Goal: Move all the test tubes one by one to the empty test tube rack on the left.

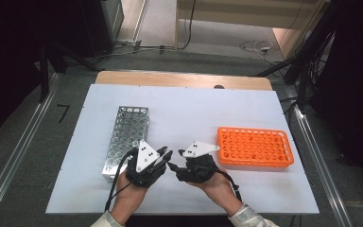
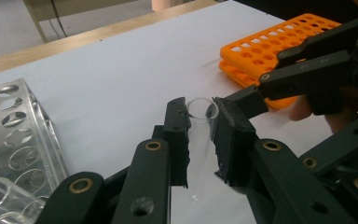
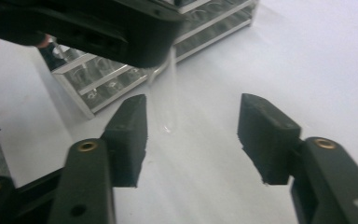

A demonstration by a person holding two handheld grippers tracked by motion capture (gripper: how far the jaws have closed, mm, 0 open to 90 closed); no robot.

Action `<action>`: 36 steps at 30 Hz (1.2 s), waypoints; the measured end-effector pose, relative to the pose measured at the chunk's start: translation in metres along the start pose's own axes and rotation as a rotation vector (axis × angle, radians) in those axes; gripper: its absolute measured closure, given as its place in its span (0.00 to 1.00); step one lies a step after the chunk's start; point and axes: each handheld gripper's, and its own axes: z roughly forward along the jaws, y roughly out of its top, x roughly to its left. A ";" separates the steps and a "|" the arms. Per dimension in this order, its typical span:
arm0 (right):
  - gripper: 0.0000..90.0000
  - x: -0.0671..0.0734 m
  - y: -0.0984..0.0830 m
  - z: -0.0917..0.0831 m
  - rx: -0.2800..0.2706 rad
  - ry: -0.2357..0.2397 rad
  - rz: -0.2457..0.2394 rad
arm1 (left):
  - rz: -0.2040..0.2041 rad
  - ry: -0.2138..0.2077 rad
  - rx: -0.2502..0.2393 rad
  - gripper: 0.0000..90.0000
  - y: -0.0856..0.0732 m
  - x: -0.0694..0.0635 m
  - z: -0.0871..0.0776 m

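Left gripper (image 2: pixel 200 135) clamps clear test tube (image 2: pixel 200 122) (rim up) right of metal rack (image 1: pixel 125 137); right gripper (image 3: pixel 192 135) open, tube between jaws, untouched.

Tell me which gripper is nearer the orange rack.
Right. The right gripper sits just off the near left end of the orange rack; the left gripper, jaws shut on a clear tube, is farther left, beside the metal rack.

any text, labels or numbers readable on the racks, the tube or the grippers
None can be read.
The orange rack, the metal rack and the clear tube bear no visible print.
The dark dots on the left gripper and right gripper plates look like holes, not writing.
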 end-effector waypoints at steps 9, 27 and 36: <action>0.34 -0.014 -0.002 -0.011 -0.006 -0.021 0.037 | -0.047 0.032 -0.013 0.83 0.012 0.019 -0.002; 0.33 -0.021 -0.005 -0.015 -0.015 -0.039 0.061 | -0.105 0.132 -0.052 0.83 0.033 0.063 -0.008; 0.33 -0.023 -0.006 -0.017 -0.014 -0.048 0.063 | -0.127 0.173 -0.050 0.83 0.029 0.076 -0.015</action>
